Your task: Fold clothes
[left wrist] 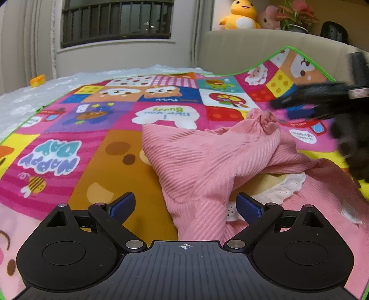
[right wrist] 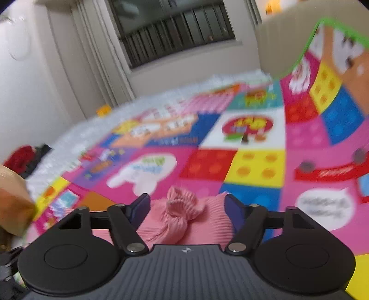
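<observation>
A pink ribbed garment with a white lace collar lies crumpled on a colourful play mat. My left gripper is open low over the mat, with a fold of the garment's near edge between its blue pads. It is not clamped. My right gripper is also open, and the bunched pink cuff sits between its fingers. In the left wrist view the right gripper is a dark blur just right of the raised cuff.
The mat covers a bed with white bedding and curls up against a beige headboard at the back right. Plush toys sit above it. A small yellow object lies far left. A blurred tan shape fills the left edge.
</observation>
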A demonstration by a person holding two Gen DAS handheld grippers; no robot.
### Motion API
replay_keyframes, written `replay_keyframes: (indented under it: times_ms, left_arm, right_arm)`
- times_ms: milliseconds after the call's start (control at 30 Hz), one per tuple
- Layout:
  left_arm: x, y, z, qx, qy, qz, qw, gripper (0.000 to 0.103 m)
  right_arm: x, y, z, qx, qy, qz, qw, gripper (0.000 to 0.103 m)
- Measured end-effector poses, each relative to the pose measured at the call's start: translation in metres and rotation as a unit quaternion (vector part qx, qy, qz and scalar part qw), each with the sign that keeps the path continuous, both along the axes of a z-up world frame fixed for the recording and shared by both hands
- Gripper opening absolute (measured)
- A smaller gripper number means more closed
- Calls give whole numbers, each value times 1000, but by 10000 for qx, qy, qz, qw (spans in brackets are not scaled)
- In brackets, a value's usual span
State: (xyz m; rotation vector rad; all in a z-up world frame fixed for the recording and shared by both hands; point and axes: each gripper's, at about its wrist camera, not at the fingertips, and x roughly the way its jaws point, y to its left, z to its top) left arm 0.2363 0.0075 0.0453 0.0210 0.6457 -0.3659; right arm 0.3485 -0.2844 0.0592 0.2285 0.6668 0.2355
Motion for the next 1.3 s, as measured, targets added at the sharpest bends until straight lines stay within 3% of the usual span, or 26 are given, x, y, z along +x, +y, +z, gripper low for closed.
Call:
replay_keyframes:
  times_ms: [33,67,100,133,233,300,367,433,500,567,600,700,833,900,967,1100,1133,1200,1300]
  left_arm:
    - [0,1,-1,-41,9,-25,10000,97]
    - [0,1,-1,-63,8,-61,10000,97]
    - [-1,1,-2,-62,-3,-108,9999,97]
    - [-1,1,-3,-42,-18,-147,9999,97]
    - [1,3,-5,233,-146,-56,9996,97]
    - [3,9,-7,302,-169,69,9994,97]
    - [3,18,-7,183,-122,142,9997,97]
    - [-1,22,-8,213,-69,146,9996,98]
    - [-5,21,-12,379,34,70,9993,98]
    - [-9,21,-11,442,130,-85,9989,98]
    - [-12,21,-7,399,151,-201,9989,98]
    - [-22,20,22,-110,-85,-811,9966,100]
    - [-15,2,53,-764,-464,-1523,9843,103]
    - [3,-10,53,-992,-410,-1699,9796,103]
    - [32,-18,42,-1136,-142,-1636,9799,103]
    - [93,-4,-8,-1466,950,-721,9820,103]
    - [102,2,-18,-1527,1114,-531,9805,98]
    - [108,10,-26,-1695,1177,-444,9775,96]
    - [106,12,-21,-1632,1104,-364,9797,95]
  right_arm:
    - [6,9,-8,-120,98,12,9999,37]
    - [11,16,-13,-196,185,44,9996,25]
    - [10,20,-10,-169,133,81,9997,19]
    - [9,23,-7,-135,70,119,9998,18]
    - [-15,20,26,-233,-680,276,9970,16]
    - [-27,8,32,-275,-769,261,9963,16]
    - [-40,-3,38,-313,-844,246,9956,16]
    - [-46,-6,17,-731,-653,249,9949,16]
    - [-45,-5,-16,-1062,-185,321,9937,20]
    - [-48,-9,-29,-1083,-157,322,9935,23]
    - [-49,-11,-35,-1087,-152,321,9934,30]
    - [-56,-14,-11,-1186,-551,208,9912,59]
    - [-69,-14,28,-960,-1178,415,9875,60]
    - [-66,-13,34,-540,-1100,602,9906,60]
    - [-59,-8,26,-382,-910,761,9922,60]
    - [-40,-1,-18,-531,-236,787,9952,60]
    - [-35,-1,-30,-590,-65,772,9952,59]
    - [-35,-2,-40,-581,-131,768,9953,59]
    - [-43,-3,-25,-605,-171,752,9952,59]
